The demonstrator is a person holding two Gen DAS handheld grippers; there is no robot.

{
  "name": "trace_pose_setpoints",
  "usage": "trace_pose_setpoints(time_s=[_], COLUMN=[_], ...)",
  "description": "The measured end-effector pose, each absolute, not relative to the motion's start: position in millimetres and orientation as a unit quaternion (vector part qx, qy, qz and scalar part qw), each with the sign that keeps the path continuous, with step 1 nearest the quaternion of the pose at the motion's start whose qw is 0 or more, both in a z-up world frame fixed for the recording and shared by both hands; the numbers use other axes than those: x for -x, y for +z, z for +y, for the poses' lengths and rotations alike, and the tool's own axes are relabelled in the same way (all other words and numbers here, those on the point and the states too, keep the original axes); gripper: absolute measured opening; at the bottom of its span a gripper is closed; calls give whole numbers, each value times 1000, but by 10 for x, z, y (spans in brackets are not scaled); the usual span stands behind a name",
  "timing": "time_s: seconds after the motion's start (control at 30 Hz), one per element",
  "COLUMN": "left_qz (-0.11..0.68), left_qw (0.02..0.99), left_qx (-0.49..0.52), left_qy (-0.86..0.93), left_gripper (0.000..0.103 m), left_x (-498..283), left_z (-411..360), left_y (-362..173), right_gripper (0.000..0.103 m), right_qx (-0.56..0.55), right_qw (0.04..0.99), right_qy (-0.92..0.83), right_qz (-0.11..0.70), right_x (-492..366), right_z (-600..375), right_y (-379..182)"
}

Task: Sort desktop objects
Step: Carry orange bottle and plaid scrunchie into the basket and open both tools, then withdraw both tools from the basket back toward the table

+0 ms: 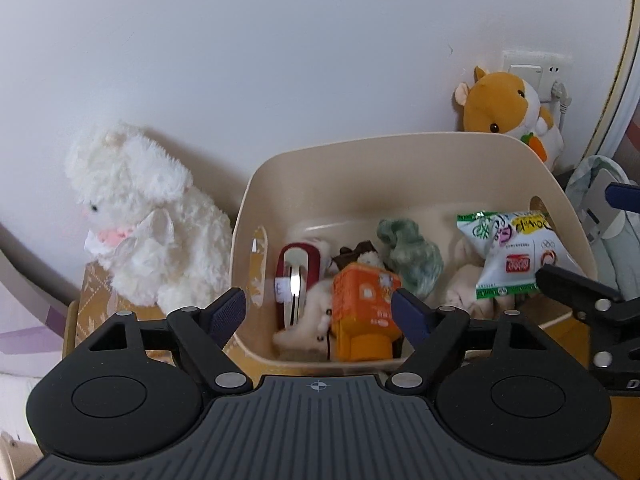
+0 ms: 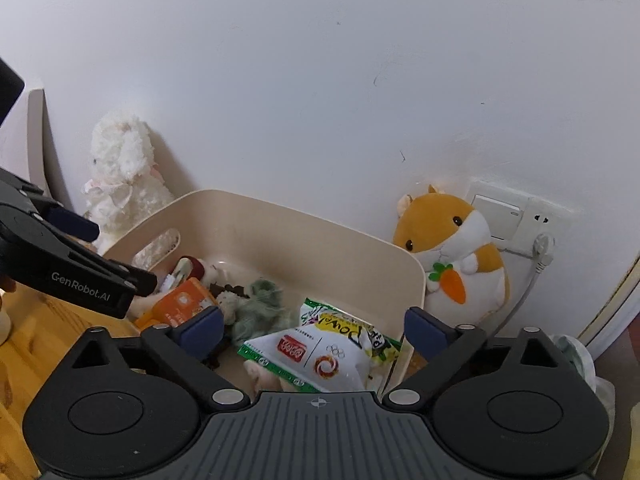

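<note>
**Right wrist view: both grippers released over the bin, time to draw back cleanly**

The right wrist view shows the right gripper (image 2: 314, 330) with its jaws spread wide and nothing between the pads. The white-and-green snack packet (image 2: 320, 354) lies just under it, inside the beige bin (image 2: 304, 240), at the right end, resting on other things. In the left wrist view the left gripper (image 1: 318, 312) is also released and empty. The orange box (image 1: 366, 314) lies in the middle of the bin below it, beside a red stapler-like item (image 1: 296, 280) and a green fluffy thing (image 1: 416, 256).

I judge that both drops are finished and the step in hand is the retreat. To do it well, lift each gripper straight up before moving sideways, so no finger catches the packet's crinkled edge or the bin's rim. The two grippers are near each other, so they should part to opposite sides.

The white plush (image 1: 140, 216) and the orange hamster plush (image 2: 452, 256) stand outside the bin, by the wall. Whether they belong to the sorting I cannot tell.
</note>
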State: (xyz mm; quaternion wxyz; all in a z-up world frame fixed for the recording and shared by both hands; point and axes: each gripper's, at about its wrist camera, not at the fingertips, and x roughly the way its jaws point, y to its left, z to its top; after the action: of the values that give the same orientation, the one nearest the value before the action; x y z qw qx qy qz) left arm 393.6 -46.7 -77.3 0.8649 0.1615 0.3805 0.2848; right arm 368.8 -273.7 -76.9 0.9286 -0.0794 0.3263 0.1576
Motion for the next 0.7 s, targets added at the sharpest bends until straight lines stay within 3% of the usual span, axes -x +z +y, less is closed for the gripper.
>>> trace_pose_setpoints(time_s=[0.33, 0.7], left_qz=[388, 437], left_qw=[858, 844], left_qx=[-190, -154], left_qy=[279, 272], left_gripper=[81, 81], left_x=[-3353, -2786], left_z=[-577, -686], left_y=[-923, -1275], right_gripper=[103, 103], right_qx=[88, 102], right_qw=[920, 895], right_qy=[177, 189], right_qz=[339, 392], right_x=[-3156, -2692], right_z=[-2933, -3094], right_y=[-926, -1303])
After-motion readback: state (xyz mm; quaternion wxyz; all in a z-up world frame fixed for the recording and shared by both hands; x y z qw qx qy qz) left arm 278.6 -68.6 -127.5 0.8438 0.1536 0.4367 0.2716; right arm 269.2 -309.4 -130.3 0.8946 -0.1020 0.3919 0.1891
